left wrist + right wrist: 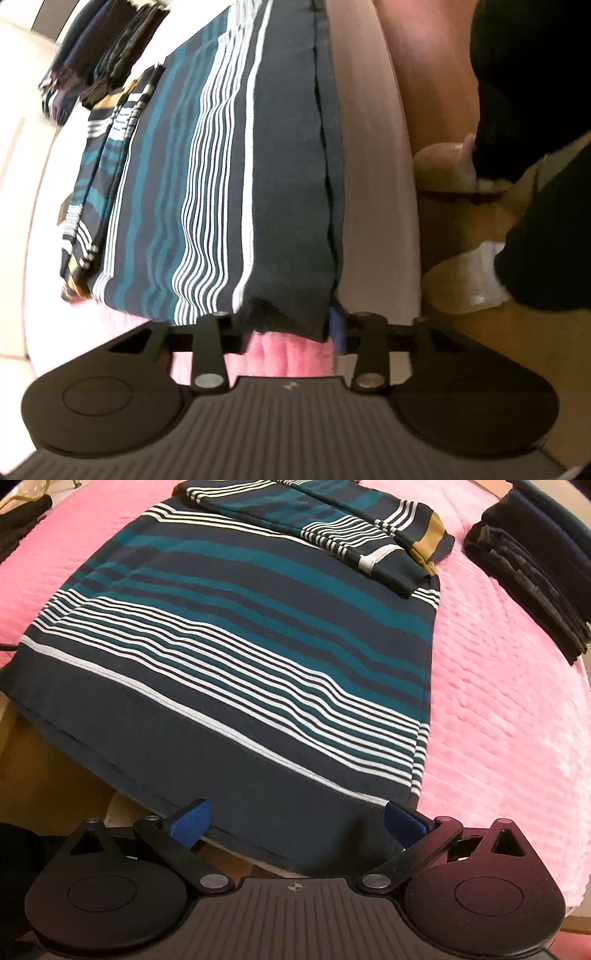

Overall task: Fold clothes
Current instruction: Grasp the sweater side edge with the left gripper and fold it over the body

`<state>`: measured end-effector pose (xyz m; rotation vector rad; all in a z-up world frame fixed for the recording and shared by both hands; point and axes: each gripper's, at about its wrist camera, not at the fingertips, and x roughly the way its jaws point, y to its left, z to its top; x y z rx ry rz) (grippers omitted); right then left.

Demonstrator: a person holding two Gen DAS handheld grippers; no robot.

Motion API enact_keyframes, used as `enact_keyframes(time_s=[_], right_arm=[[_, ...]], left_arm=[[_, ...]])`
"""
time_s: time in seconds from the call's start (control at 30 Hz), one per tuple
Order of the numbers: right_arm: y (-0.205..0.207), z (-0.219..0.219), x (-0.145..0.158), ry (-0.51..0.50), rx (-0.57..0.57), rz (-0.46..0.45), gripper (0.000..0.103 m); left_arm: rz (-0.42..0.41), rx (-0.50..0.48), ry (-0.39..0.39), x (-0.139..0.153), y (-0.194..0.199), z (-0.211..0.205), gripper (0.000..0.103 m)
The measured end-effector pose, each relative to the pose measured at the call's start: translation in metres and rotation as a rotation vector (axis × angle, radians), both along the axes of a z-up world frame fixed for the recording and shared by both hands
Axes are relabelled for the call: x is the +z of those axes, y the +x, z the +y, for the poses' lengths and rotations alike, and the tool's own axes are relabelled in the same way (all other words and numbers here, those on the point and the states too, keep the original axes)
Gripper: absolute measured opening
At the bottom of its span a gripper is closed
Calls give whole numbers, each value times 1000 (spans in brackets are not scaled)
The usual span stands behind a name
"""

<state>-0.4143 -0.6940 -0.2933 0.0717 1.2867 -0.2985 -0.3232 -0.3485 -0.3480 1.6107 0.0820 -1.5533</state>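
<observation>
Striped shirt (236, 657) flat on pink bedspread (498, 701), hem hanging over the near edge. My right gripper (295, 821) gaping astride the hem; left gripper (291, 328) at the other corner, grip unclear. Pinch both layers, lift evenly

shirt (229, 657): matt striped knit cloth | blanket (498, 686): pink, fuzzy, quilted | right gripper (295, 823): matt black plastic, blue pads
</observation>
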Motion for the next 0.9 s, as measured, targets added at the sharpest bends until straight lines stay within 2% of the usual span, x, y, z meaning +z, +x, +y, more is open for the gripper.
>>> enact_keyframes(time_s=[0.03, 0.1, 0.13, 0.17, 0.23, 0.3, 0.37, 0.5, 0.57, 0.7, 0.77, 0.8, 0.83, 0.87, 0.9], right_arm=[[0, 1, 0, 3, -1, -2, 103], [-1, 4, 1, 9, -2, -7, 103], [-1, 5, 2, 10, 4, -15, 103], [-1, 7, 3, 11, 10, -23, 103], [-1, 9, 5, 14, 22, -39, 103], [-1, 13, 8, 18, 40, -58, 103], [-1, 23, 12, 22, 117, -103, 103], [6, 58, 14, 10, 345, -180, 103], [14, 78, 10, 1, 437, -218, 103], [32, 117, -4, -79, 526, -291, 102], [38, 126, -14, -110, 533, -284, 102], [39, 127, -19, -132, 526, -272, 97], [39, 127, -23, -154, 518, -258, 75], [34, 122, -25, -176, 510, -237, 60], [29, 117, -28, -198, 501, -215, 59]], left_arm=[[1, -9, 6, 0, 0, -1, 41], [21, -14, 30, 2, 1, -5, 30], [40, -11, 45, 5, 2, -7, 16], [59, -4, 52, 9, 4, -8, 7], [104, 33, 34, 25, 10, -13, 5], [186, 126, 10, 49, 24, -24, 5], [256, 215, -8, 69, 38, -36, 4], [347, 344, -24, 91, 63, -59, 4], [379, 385, -29, 97, 72, -69, 4], [417, 424, -22, 105, 80, -80, 4], [430, 438, -16, 108, 83, -80, 4], [434, 445, -12, 109, 83, -79, 4], [438, 452, -8, 109, 83, -78, 4], [442, 460, -5, 110, 84, -77, 4], [445, 467, -3, 110, 84, -75, 4]])
